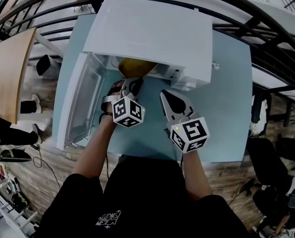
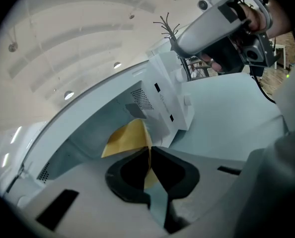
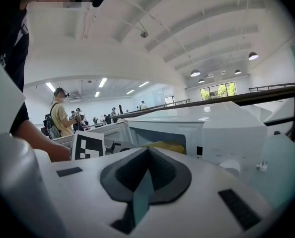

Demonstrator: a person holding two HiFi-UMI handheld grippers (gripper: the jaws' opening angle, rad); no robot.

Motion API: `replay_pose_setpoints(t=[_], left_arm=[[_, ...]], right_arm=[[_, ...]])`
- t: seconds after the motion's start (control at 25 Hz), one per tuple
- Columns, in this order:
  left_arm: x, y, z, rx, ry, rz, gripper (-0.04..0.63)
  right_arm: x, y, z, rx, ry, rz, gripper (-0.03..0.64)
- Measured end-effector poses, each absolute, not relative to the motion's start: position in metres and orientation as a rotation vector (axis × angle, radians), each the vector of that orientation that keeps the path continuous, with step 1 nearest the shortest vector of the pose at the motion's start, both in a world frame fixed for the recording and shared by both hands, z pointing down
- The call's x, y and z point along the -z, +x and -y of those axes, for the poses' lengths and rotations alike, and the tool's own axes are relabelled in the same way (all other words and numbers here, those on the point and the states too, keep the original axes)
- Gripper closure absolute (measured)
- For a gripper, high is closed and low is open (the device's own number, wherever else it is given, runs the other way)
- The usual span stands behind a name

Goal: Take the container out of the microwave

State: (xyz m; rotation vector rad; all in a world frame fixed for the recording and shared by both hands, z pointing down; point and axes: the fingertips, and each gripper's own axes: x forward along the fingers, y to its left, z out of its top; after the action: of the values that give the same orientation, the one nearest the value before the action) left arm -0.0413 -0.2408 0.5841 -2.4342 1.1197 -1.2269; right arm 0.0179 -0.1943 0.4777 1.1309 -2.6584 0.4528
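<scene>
Container (image 2: 125, 138) looks light, thin-walled, likely bendy; left claw (image 2: 149, 148) clamped on its near rim, right claw (image 3: 147, 152) pressed together, holding nothing.

No word or number could be read. The marker cubes (image 1: 128, 111) carried only black-and-white square patterns; the white print (image 1: 108, 218) on the black shirt (image 1: 152, 192) was too small to make out.
</scene>
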Motion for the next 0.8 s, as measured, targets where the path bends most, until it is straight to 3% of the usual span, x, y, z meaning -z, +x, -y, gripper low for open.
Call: replay_pose_setpoints(t=[0.8], left_arm=[[-0.579, -0.04, 0.182, 1.239, -2.465, -1.107, 0.569]], right_arm=[[-0.484, 0.02, 0.161, -0.438, 1.102, 2.629, 0.611]])
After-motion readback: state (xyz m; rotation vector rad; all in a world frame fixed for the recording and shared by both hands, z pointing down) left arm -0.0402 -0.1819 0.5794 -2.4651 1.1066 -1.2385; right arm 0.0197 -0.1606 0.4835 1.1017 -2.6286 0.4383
